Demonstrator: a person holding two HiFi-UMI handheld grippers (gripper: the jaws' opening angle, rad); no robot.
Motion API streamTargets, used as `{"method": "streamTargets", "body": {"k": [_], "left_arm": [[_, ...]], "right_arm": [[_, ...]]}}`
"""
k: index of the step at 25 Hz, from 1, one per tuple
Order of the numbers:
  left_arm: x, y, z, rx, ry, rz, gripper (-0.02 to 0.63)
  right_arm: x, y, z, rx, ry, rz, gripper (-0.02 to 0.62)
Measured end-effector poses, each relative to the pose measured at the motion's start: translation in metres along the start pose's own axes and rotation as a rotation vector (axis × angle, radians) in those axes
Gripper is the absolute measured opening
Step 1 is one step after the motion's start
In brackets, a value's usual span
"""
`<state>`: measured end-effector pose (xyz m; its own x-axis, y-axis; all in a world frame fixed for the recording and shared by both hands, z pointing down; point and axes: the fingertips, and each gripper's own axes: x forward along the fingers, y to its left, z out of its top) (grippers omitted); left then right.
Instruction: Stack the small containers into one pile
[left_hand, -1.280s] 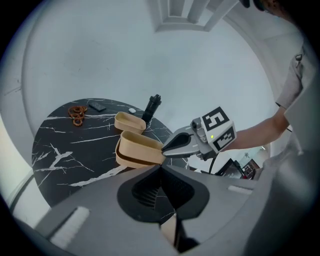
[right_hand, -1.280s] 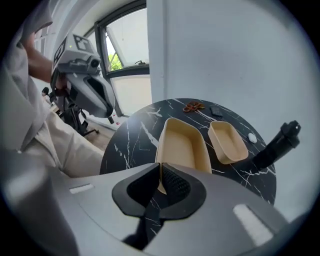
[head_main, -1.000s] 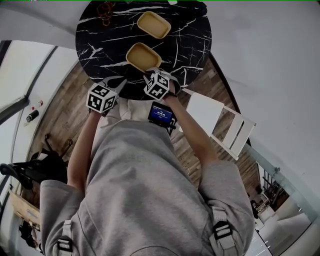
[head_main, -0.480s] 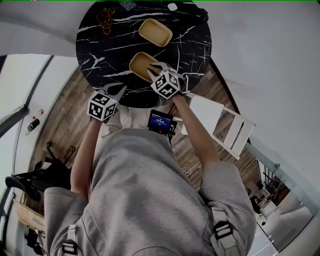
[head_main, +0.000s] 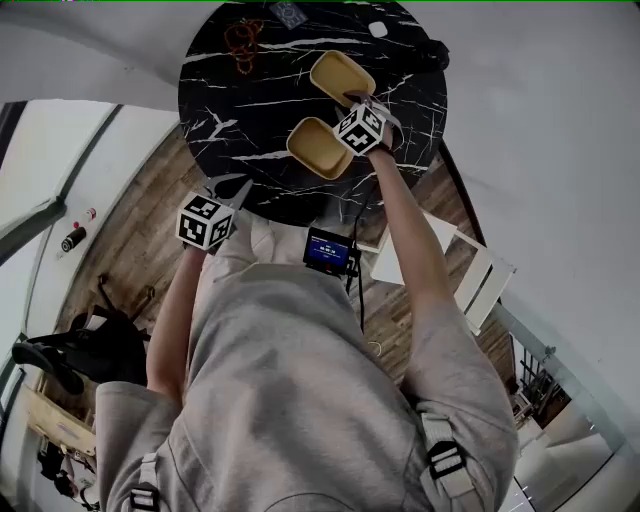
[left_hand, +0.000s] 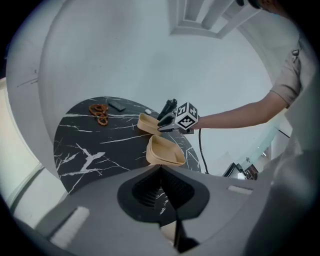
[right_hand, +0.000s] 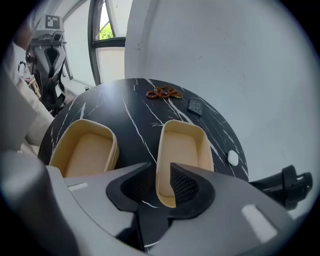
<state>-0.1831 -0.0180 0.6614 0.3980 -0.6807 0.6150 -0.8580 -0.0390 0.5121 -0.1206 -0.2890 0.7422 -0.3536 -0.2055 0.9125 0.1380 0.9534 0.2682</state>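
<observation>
Two tan oblong containers lie on the round black marble table (head_main: 230, 110). The far container (head_main: 342, 77) (right_hand: 183, 142) (left_hand: 146, 123) has my right gripper (head_main: 363, 102) (right_hand: 160, 169) over its near end. Its jaws have just been opening and now straddle that end wall, one pad inside and one outside, without pressing on it. The near container (head_main: 319, 147) (right_hand: 82, 150) (left_hand: 164, 151) stands free and shows a doubled rim line. My left gripper (head_main: 235, 186) (left_hand: 160, 171) hangs at the table's front edge, short of the near container, shut and with nothing in it.
At the table's far side lie a brown bead string (head_main: 243, 38) (right_hand: 164, 92), a small dark card (right_hand: 195, 106) and a white oval piece (right_hand: 233, 158). A black object (right_hand: 291, 187) sticks out at the right rim. A white folding chair (head_main: 470, 265) stands right of the person.
My right gripper has left the near container's edge and moved out over the far container's near end, its jaws wider apart. The left gripper stays by the table's front edge.
</observation>
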Motion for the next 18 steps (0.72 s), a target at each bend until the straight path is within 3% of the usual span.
{"method": "streamTargets", "body": {"k": [3, 5, 7, 12, 18], "left_arm": [[-0.009, 0.014, 0.000, -0.009, -0.006, 0.024, -0.002], [-0.013, 0.018, -0.002, -0.019, -0.008, 0.038, -0.002], [-0.014, 0.019, 0.000, -0.020, -0.009, 0.046, -0.002], [-0.002, 0.008, 0.002, 0.008, 0.007, 0.033, -0.002], [0.022, -0.020, 0.002, 0.049, 0.039, -0.007, -0.002]], "right_arm": [[0.015, 0.007, -0.002, -0.016, 0.040, 0.028, 0.114], [0.022, 0.012, -0.005, -0.030, 0.060, 0.034, 0.038], [0.020, 0.011, -0.005, -0.026, 0.055, 0.030, 0.029], [-0.026, 0.009, 0.004, 0.073, -0.058, -0.017, 0.026], [-0.100, 0.054, -0.005, 0.157, -0.152, -0.038, 0.026]]}}
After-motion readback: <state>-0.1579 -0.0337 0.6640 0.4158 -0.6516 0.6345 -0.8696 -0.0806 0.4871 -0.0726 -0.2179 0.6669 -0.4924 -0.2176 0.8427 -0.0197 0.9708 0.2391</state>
